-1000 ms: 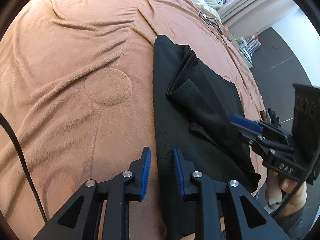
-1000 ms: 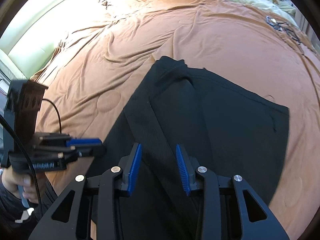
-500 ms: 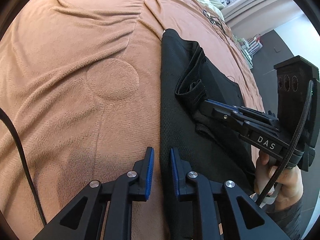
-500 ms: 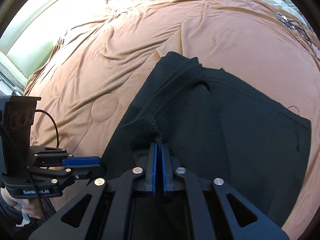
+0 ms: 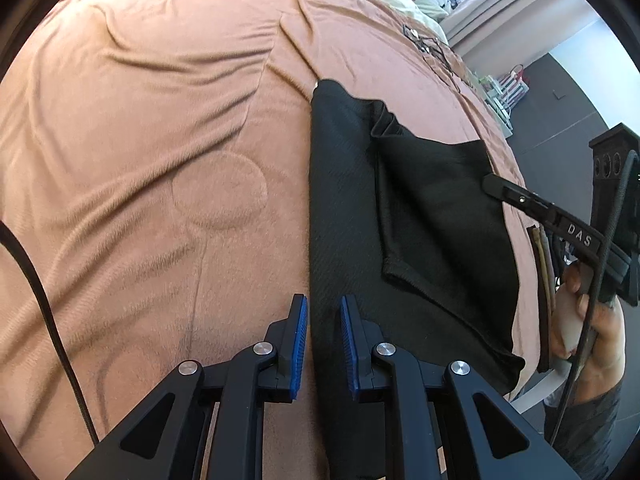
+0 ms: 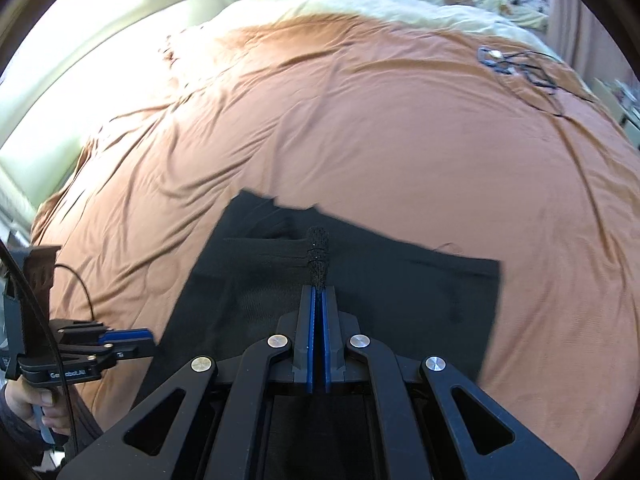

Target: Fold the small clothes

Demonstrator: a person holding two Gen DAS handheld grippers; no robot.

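Matt black mesh-knit garment [image 5: 432, 208] on fuzzy blanket [image 5: 160, 120]

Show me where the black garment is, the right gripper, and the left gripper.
black garment [image 5: 340, 208]: left wrist view, on its flat left panel.
right gripper [image 6: 317, 294]: right wrist view, between its fingertips, shut on pinched cloth.
left gripper [image 5: 324, 314]: left wrist view, between its open fingertips.

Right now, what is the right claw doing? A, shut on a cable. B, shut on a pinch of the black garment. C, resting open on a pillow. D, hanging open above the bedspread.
B: in the right wrist view the right claw has its blue pads pressed together with a bunched fold of the black garment sticking out between them.
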